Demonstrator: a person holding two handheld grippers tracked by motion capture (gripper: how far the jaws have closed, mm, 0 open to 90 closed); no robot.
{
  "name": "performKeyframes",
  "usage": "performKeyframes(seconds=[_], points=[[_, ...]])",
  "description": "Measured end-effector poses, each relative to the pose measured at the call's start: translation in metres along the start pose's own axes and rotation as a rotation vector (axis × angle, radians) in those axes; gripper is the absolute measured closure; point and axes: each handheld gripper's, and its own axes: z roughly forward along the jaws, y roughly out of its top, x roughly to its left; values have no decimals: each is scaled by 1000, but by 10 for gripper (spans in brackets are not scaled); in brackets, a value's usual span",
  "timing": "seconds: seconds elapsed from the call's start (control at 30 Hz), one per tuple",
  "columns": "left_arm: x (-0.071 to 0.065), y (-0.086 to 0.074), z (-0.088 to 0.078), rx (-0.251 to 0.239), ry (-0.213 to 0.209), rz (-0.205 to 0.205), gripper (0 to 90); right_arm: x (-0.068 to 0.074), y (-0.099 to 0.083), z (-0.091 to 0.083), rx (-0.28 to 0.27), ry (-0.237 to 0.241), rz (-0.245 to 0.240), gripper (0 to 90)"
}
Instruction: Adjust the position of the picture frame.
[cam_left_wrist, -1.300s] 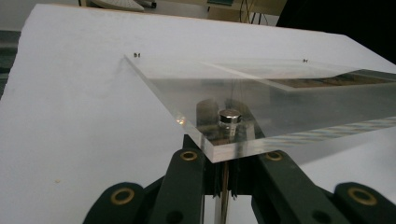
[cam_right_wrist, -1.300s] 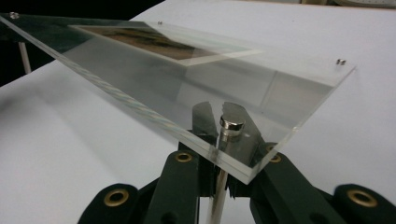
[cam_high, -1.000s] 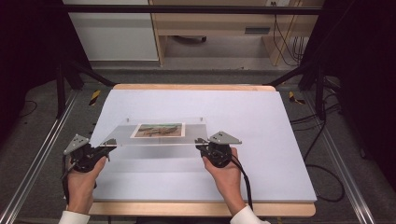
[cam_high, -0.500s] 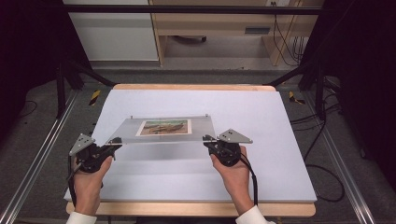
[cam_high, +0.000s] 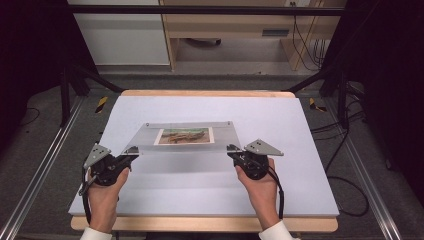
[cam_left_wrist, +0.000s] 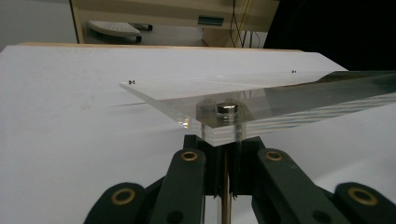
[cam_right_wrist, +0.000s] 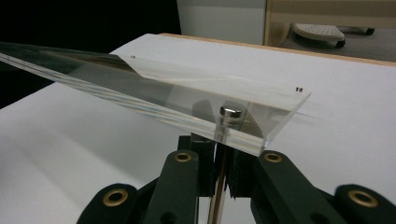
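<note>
Left gripper (cam_high: 131, 151) and right gripper (cam_high: 232, 148) each clamp a near corner of the frame (cam_high: 184, 136), its long axis running crosswise between them

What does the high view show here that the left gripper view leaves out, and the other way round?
High view alone: the picture sandwiched in the clear acrylic frame, and both hands, with the right tongs clamped on its near right corner. Left gripper view alone: the small metal stud at the gripped corner and the frame's layered edge. Shared: the frame, the left tongs shut on it, and the white table.
</note>
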Motion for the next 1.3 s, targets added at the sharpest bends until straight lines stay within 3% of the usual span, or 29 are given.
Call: performKeyframes(seconds=[0.63, 0.93, 1.3], points=[[-36, 8, 22, -23, -39, 30, 838, -31, -3, -30, -33, -64, 37, 836], [-55, 12, 43, -33, -63, 42, 837, -51, -5, -40, -42, -105, 55, 839], [-68, 12, 67, -46, -80, 51, 837, -73, -7, -45, -54, -152, 68, 840]])
